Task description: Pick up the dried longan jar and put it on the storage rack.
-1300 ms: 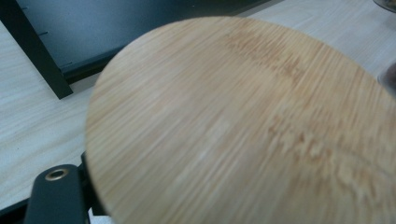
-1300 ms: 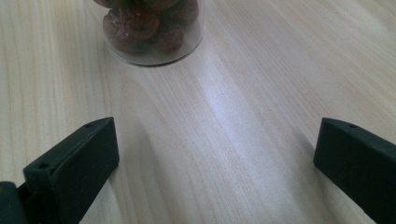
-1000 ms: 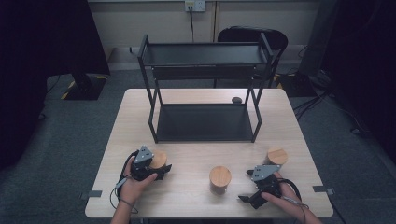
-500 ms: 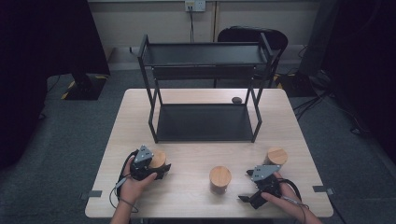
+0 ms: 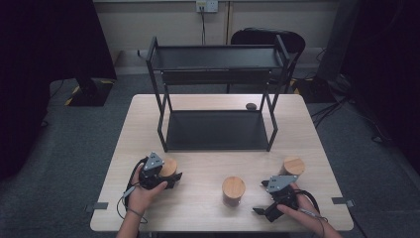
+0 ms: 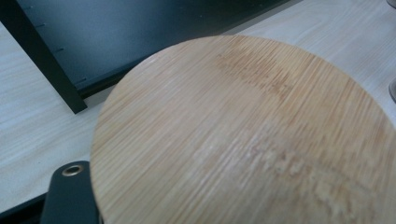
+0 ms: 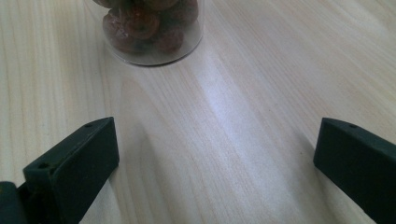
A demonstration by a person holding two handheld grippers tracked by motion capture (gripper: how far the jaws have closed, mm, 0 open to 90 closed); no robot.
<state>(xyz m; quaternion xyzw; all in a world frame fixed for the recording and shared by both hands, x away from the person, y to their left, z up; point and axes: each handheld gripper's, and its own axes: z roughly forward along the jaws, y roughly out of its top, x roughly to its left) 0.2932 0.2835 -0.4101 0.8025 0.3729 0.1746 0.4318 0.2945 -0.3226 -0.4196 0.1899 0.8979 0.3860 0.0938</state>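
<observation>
My left gripper (image 5: 172, 176) lies on the table's front left, shut on a jar with a round bamboo lid (image 5: 168, 167). In the left gripper view that lid (image 6: 243, 135) hides the jar's body and most of both jaws. At the front right my right gripper (image 5: 260, 197) rests open on the bare table top (image 7: 219, 116), jaws wide apart with nothing between them. A clear jar of brown round pieces (image 7: 149, 28) stands just ahead of it, bamboo-lidded (image 5: 233, 188). A third bamboo-lidded jar (image 5: 293, 166) stands behind the right gripper.
A black two-tier metal rack (image 5: 218, 54) occupies the back half of the wooden table (image 5: 208, 163); its lower shelf (image 5: 215, 130) is bare. A small dark object (image 5: 251, 106) lies by the rack's back right leg. A black chair (image 5: 267, 37) stands behind the table.
</observation>
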